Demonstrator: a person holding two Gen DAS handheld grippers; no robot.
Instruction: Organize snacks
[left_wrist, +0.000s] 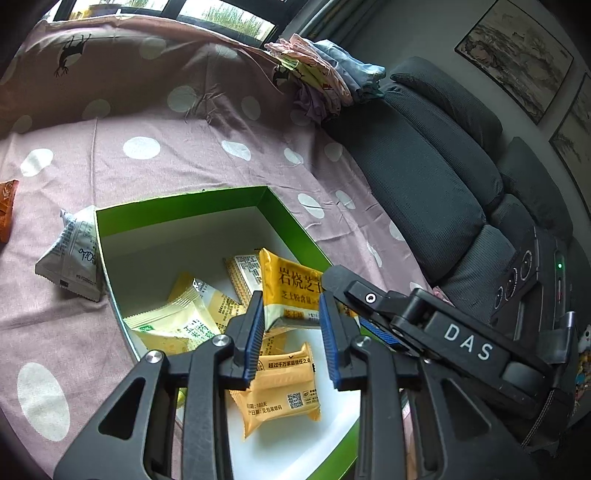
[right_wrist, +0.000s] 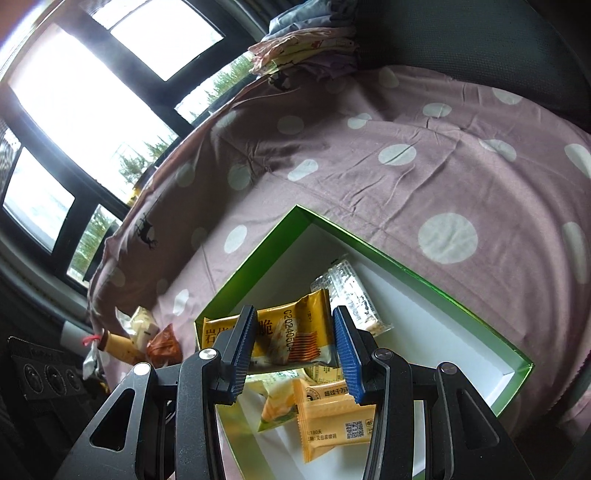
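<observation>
In the left wrist view a yellow cheese-cracker packet (left_wrist: 291, 291) stands between the blue pads of my left gripper (left_wrist: 291, 297), which is shut on it above the green box (left_wrist: 184, 201). My right gripper's fingers (left_wrist: 343, 282) reach in from the right and cover that packet's right edge. In the right wrist view my right gripper (right_wrist: 294, 312) is shut on a yellow packet (right_wrist: 295, 339) with the same print, over the box (right_wrist: 406, 266). I cannot tell whether it is the same packet. Several yellow packets (left_wrist: 280, 391) (right_wrist: 332, 417) lie in the box.
A grey pyramid-shaped packet (left_wrist: 72, 254) leans on the box's left wall, and an orange packet (left_wrist: 7, 206) lies further left. More loose snacks (right_wrist: 147, 332) lie on the pink dotted sheet (left_wrist: 184, 147). Dark sofa cushions (left_wrist: 424, 184) and folded clothes (left_wrist: 325, 77) border the right and back.
</observation>
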